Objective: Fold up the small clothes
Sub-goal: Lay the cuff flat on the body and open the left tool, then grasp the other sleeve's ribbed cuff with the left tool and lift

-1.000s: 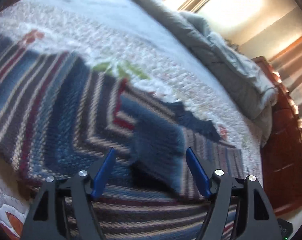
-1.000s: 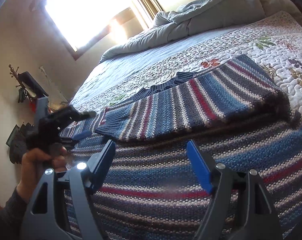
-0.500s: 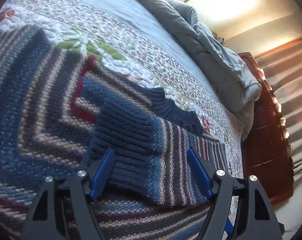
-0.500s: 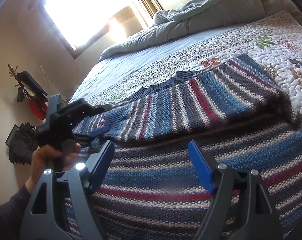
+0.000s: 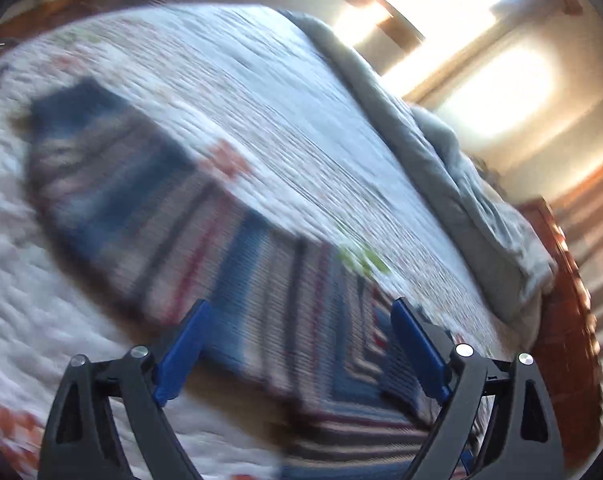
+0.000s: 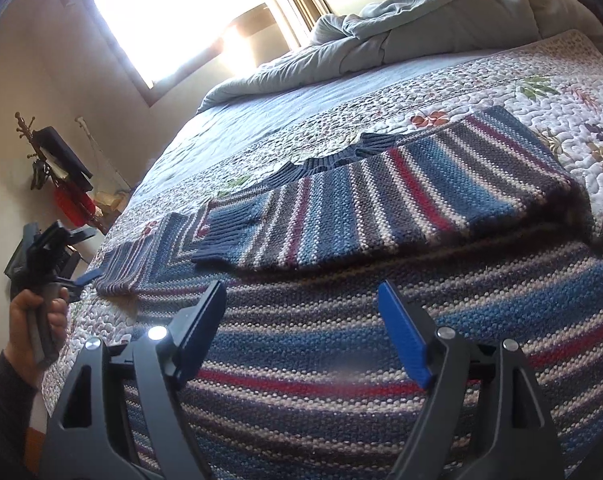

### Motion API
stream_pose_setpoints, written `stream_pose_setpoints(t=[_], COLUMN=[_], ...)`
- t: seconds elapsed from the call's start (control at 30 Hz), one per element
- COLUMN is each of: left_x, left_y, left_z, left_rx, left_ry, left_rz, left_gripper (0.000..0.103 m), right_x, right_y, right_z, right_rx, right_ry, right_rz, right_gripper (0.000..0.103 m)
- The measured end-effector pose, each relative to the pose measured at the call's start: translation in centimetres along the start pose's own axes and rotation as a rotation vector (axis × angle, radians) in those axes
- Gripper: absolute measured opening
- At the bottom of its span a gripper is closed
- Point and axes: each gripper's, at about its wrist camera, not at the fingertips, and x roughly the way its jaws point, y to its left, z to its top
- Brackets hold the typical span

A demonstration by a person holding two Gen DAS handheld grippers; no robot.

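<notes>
A striped knit sweater point(image 6: 381, 208) in blue, grey, cream and red lies on the quilted bed, with one sleeve folded across its body; its dark blue ribbed cuff point(image 6: 229, 236) rests near the left. My right gripper point(image 6: 301, 304) is open and empty, low over the sweater's near part. My left gripper point(image 5: 299, 320) is open and empty, above the sweater's left sleeve point(image 5: 149, 204); that view is blurred. The left gripper also shows in the right wrist view point(image 6: 57, 256), held in a hand off the sweater's left edge.
The bed has a floral quilt point(image 6: 533, 92) and a bunched grey duvet point(image 6: 421, 28) at the head. A coat rack with bags point(image 6: 57, 168) stands by the wall on the left. A wooden headboard point(image 5: 565, 320) shows in the left wrist view.
My left gripper has let go of the sleeve cuff, which now lies on the sweater's body, and has drawn back left and swung around. The right gripper has barely moved.
</notes>
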Motion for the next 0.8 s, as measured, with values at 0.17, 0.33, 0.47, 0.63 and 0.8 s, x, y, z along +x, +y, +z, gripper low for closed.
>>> stream_pose_setpoints(t=[0.17, 0.33, 0.47, 0.63, 0.8], left_x=[-3.2, -2.7, -1.8, -0.2, 0.7], left_y=[8.7, 14.8, 16.7, 19.6, 20.4], left_z=[3.7, 6.5, 8.5, 10.6, 11.6], left_rx=[-0.131, -0.245, -0.26, -0.296, -0.27], left_ry=[-0.089, -0.121, -0.164, -0.172, -0.193], left_rz=[0.125, 0.138, 0.134, 0.133, 0.113], left_gripper=[0.093, 0.093, 0.094, 0.095, 0.095], right_x=[0.8, 1.4, 1.7, 2.7, 3.3], right_y=[0.3, 0.4, 0.6, 0.8, 1.0], right_z=[-0.4, -0.7, -0.9, -1.4, -1.7], right_rx=[-0.012, -0.029, -0.046, -0.068, -0.075], right_ry=[0.015, 0.02, 0.019, 0.04, 0.052], right_rz=[-0.008, -0.024, -0.036, -0.054, -0.057], right_gripper=[0.078, 0.079, 0.079, 0.079, 0.079])
